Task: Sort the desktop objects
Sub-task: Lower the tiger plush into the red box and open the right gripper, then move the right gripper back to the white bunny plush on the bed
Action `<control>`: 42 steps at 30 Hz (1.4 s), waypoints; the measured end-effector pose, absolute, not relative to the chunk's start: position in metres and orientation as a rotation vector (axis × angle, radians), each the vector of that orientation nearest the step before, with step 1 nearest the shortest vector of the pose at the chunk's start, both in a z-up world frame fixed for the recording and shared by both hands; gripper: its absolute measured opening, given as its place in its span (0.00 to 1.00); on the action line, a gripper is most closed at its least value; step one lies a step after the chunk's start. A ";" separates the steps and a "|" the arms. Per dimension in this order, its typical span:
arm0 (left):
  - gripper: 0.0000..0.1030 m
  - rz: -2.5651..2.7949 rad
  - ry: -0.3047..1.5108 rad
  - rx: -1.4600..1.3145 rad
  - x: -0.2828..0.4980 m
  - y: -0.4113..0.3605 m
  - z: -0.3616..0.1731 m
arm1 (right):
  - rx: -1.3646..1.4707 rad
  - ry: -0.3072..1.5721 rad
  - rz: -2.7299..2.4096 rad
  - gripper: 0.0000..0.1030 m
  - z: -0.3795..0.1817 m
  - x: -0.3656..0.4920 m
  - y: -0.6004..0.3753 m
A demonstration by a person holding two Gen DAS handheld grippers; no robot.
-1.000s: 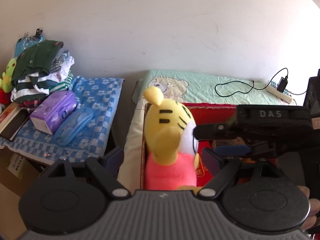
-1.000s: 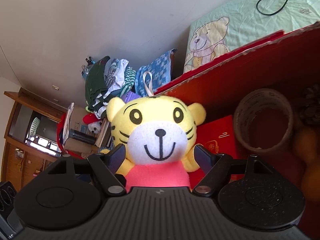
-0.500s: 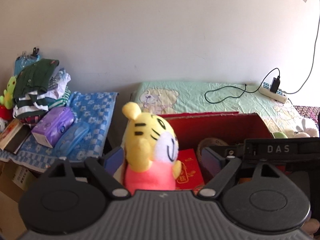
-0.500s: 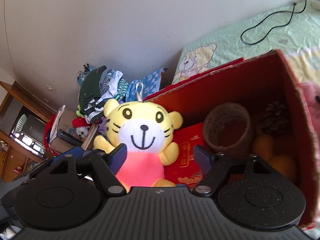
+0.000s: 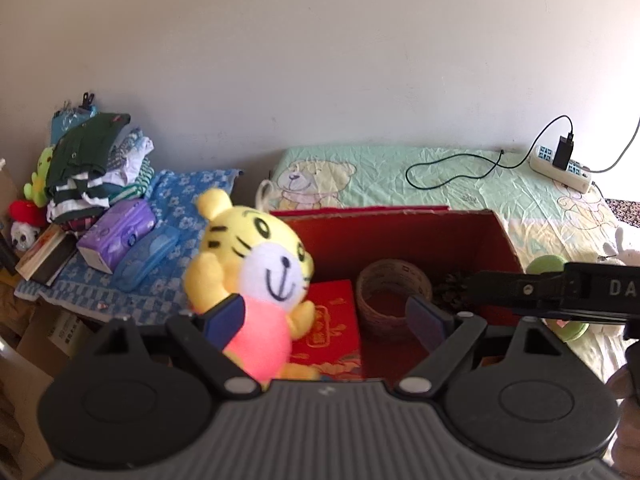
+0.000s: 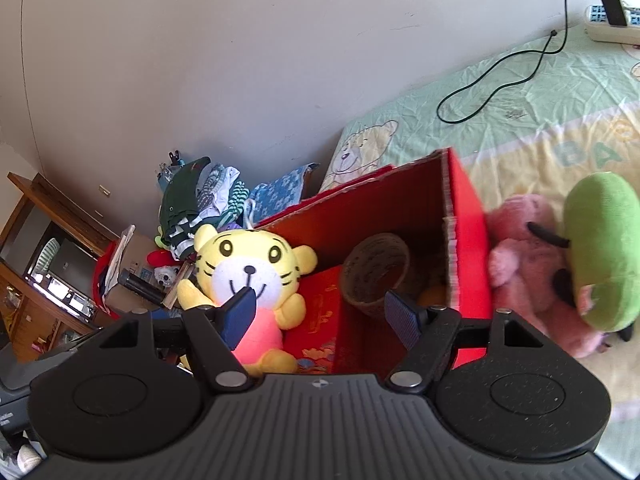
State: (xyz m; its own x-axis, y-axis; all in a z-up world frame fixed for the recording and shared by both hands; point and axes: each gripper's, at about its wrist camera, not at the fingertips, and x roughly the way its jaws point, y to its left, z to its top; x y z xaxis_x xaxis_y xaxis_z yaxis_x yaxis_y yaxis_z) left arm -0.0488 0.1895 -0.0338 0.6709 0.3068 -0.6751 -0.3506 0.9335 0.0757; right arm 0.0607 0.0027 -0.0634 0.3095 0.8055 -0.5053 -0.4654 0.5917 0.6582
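Lettering first: white capitals "DA" on the black bar of the right gripper [image 5: 560, 292], cut off at the frame's edge in the left wrist view. Gold characters shine on the flat red gift box [image 5: 334, 330] lying in the red cardboard box [image 5: 400, 232], too small to read. A cartoon bear and pale letters "BA" are printed on the crinkled green-and-yellow bed sheet [image 6: 520, 120].

The tiger plush [image 5: 256, 276], fuzzy yellow with black stripes, white muzzle and pink body, sits upright in the cardboard box's left end, on the gift box. Beside it stands a brown roll of tape [image 5: 394, 294], round and hollow, with a pine cone [image 5: 454, 294] further right.

Left gripper [image 5: 324, 320]: fingers spread wide, blue ribbed pads open, the left pad just in front of the plush's side; whether it touches, I cannot tell. Right gripper [image 6: 322, 314]: fingers spread too, holding nothing.

Outside the box's right wall on the bed lie a pink plush [image 6: 520, 276] and a smooth green plush [image 6: 600, 248], pressed together. A white power strip [image 5: 560, 168] with a black charger rests near the bed's far edge.
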 end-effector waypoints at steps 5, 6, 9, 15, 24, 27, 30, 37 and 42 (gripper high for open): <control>0.85 0.439 0.820 -0.049 -0.035 0.164 -0.045 | 0.476 0.941 0.922 0.68 -0.068 0.065 -0.025; 0.85 0.454 0.831 -0.046 -0.033 0.159 -0.047 | 0.472 0.939 0.925 0.69 -0.068 0.065 -0.028; 0.86 0.475 0.850 -0.049 -0.030 0.147 -0.050 | 0.453 0.920 0.945 0.71 -0.066 0.063 -0.041; 0.86 0.506 0.865 -0.039 -0.023 0.130 -0.053 | 0.456 0.917 0.968 0.71 -0.064 0.067 -0.059; 0.87 0.572 0.884 -0.010 -0.016 0.113 -0.048 | 0.433 0.897 0.969 0.71 -0.059 0.064 -0.075; 0.87 0.586 0.884 0.013 -0.014 0.104 -0.046 | 0.430 0.892 0.958 0.71 -0.058 0.065 -0.082; 0.88 0.592 0.879 0.032 -0.012 0.094 -0.043 | 0.428 0.894 0.944 0.71 -0.059 0.067 -0.092; 0.88 0.554 0.869 0.065 -0.001 0.063 -0.040 | 0.451 0.907 0.889 0.71 -0.067 0.072 -0.121; 0.88 0.500 0.845 0.087 0.010 0.038 -0.035 | 0.465 0.897 0.839 0.71 -0.069 0.076 -0.146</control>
State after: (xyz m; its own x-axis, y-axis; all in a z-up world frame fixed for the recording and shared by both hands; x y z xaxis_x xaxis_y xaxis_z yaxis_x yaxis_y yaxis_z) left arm 0.0100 0.0382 -0.0352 0.5557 0.4564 -0.6949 -0.3886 0.8815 0.2682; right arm 0.0762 -0.1464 -0.0686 0.3484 0.7980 -0.4917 -0.4373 0.6024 0.6678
